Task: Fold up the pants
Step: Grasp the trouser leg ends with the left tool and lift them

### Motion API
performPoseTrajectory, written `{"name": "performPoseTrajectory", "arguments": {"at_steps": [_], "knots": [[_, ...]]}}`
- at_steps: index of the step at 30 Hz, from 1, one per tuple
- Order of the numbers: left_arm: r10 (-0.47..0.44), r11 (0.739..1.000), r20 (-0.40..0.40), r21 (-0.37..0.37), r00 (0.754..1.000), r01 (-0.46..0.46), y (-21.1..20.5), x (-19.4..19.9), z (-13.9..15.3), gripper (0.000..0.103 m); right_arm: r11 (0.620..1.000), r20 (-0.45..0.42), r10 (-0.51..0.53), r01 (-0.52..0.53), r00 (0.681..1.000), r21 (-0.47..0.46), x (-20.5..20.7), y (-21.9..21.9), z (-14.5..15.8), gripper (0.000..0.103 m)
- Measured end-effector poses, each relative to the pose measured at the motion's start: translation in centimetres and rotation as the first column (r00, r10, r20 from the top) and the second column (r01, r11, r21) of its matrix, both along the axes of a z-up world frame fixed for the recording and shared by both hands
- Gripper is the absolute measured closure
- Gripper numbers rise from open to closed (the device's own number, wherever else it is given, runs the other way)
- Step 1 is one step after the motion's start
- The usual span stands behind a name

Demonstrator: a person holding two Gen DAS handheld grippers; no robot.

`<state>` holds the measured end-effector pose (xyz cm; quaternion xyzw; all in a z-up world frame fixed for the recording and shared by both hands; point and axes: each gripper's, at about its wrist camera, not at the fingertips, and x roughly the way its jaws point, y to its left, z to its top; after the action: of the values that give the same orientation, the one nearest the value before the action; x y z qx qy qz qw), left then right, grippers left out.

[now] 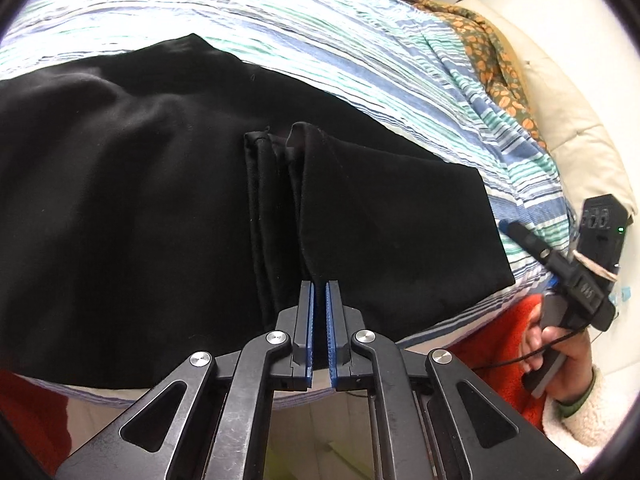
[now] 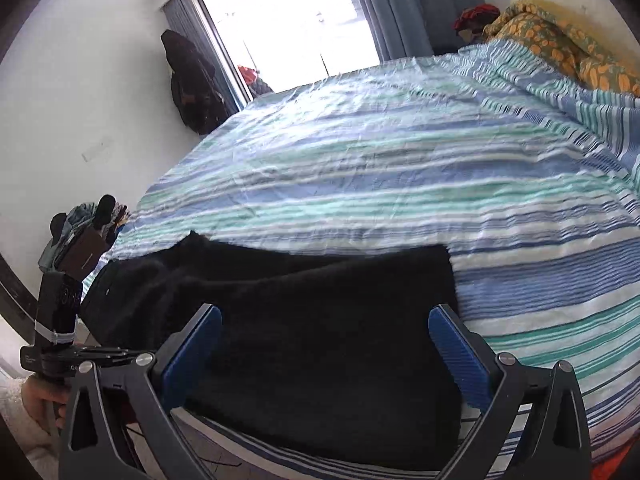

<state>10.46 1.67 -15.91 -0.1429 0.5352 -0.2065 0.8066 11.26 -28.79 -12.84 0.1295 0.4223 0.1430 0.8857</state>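
Black pants (image 1: pixel 140 200) edge btwn pinched L claw (image 1: pixel 320 286) pads.

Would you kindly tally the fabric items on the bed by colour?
Black: 1, the black cotton pants
Blue-green striped: 1, the striped bedsheet
Orange floral: 1, the orange-patterned blanket
Red: 1, the bundled red cloth
Total: 4

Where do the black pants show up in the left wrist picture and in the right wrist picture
Left wrist view: the black pants fill the left and centre, with a fold of cloth pinched in the left tool.
Right wrist view: they lie across the lower centre, between the spread fingers of the open right tool.
Shared landmark: the striped bedsheet under the pants, with the orange floral cloth at its far right.
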Motion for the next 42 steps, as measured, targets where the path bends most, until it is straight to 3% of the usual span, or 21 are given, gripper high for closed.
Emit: {"name": "performPoseTrajectory", "arguments": {"at_steps": [2, 4, 5, 6, 7, 11, 15, 17, 19, 23, 25, 28, 31, 32, 34, 36, 38, 42], "knots": [[-0.014, 0.999, -0.012, 0.031, 1.0, 0.014, -0.2, 0.3, 0.2, 0.088, 0.997, -0.127, 0.04, -0.048, 0.991, -0.063, 0.8, 1.4, -2.7, 0.002], [-0.022, 1.0, -0.032, 0.005, 0.999, 0.022, 0.4, 0.3, 0.9, 0.071, 0.989, -0.08, 0.055, -0.065, 0.995, -0.131, 0.4, 2.2, -2.2, 0.003], [-0.008, 1.0, -0.026, -0.012, 1.0, 0.007, 1.2, 0.2, 1.5, 0.063, 0.99, -0.048, 0.07, -0.075, 0.996, -0.118, 0.1, 2.3, -1.4, 0.003], [0.022, 1.0, -0.007, -0.011, 1.0, -0.022, 2.2, 0.0, 2.2, 0.042, 0.992, -0.01, 0.072, -0.072, 0.997, -0.105, -0.2, 2.2, -0.7, 0.003], [0.062, 0.998, 0.02, -0.001, 0.998, -0.062, 3.6, -0.1, 3.1, 0.03, 0.993, 0.022, 0.065, -0.062, 0.998, -0.1, -0.5, 2.1, -0.2, 0.003], [0.232, 0.973, 0.072, -0.005, 0.97, -0.232, 12.3, 0.3, 6.6, 0.029, 0.996, 0.029, 0.053, -0.05, 0.998, -0.071, -0.5, 1.8, 0.0, 0.003], [0.448, 0.891, 0.083, 0.037, 0.89, -0.452, 23.8, -0.2, 8.6, 0.026, 0.998, 0.007, 0.046, -0.046, 0.999, -0.044, 0.1, 2.0, -0.2, 0.003], [0.525, 0.85, 0.023, 0.031, 0.851, -0.525, 28.9, -0.3, 8.0, 0.026, 0.997, 0.01, 0.054, -0.053, 0.999, -0.048, 0.1, 2.2, -0.1, 0.003], [0.553, 0.833, -0.053, 0.033, 0.832, -0.552, 32.3, 0.0, 6.6, 0.028, 0.996, 0.008, 0.065, -0.064, 0.998, -0.055, 0.1, 2.6, -0.2, 0.003], [0.498, 0.867, -0.078, 0.087, 0.864, -0.491, 32.3, 1.1, 4.0, 0.034, 0.995, 0.0, 0.075, -0.075, 0.997, -0.066, 0.0, 3.3, -0.4, 0.003], [0.487, 0.869, -0.08, 0.141, 0.87, -0.474, 31.7, 1.8, 2.9, 0.035, 0.994, -0.002, 0.078, -0.078, 0.997, -0.073, -0.1, 3.5, -0.5, 0.003], [0.432, 0.896, -0.061, 0.14, 0.9, -0.421, 31.0, 2.5, 1.4, 0.03, 0.994, -0.003, 0.08, -0.08, 0.997, -0.079, -0.1, 3.6, -0.6, 0.003], [0.423, 0.902, -0.05, 0.118, 0.905, -0.415, 31.0, 3.4, 0.4, 0.03, 0.994, -0.009, 0.078, -0.078, 0.997, -0.082, -0.1, 3.7, -0.7, 0.003], [0.425, 0.902, -0.051, 0.113, 0.904, -0.418, 31.1, 3.5, 0.3, 0.033, 0.994, -0.01, 0.075, -0.075, 0.997, -0.082, -0.1, 3.6, -0.8, 0.003], [0.416, 0.904, -0.043, 0.132, 0.908, -0.407, 30.7, 4.0, 1.0, 0.062, 0.995, -0.007, 0.07, -0.07, 0.998, -0.076, -0.2, 3.4, -0.7, 0.003], [0.43, 0.897, -0.048, 0.134, 0.901, -0.421, 30.4, 4.3, 2.1, 0.082, 0.995, 0.001, 0.065, -0.065, 0.998, -0.073, -0.2, 3.3, -0.5, 0.003], [0.432, 0.9, -0.044, 0.089, 0.901, -0.427, 30.2, 4.0, 4.1, 0.087, 0.996, 0.01, 0.061, -0.061, 0.998, -0.066, -0.3, 3.0, -0.3, 0.004], [0.367, 0.928, -0.004, -0.072, 0.93, -0.366, 27.9, 3.1, 9.6, 0.092, 0.997, 0.016, 0.056, -0.056, 0.998, -0.048, -0.1, 2.8, -0.2, 0.003]]}}
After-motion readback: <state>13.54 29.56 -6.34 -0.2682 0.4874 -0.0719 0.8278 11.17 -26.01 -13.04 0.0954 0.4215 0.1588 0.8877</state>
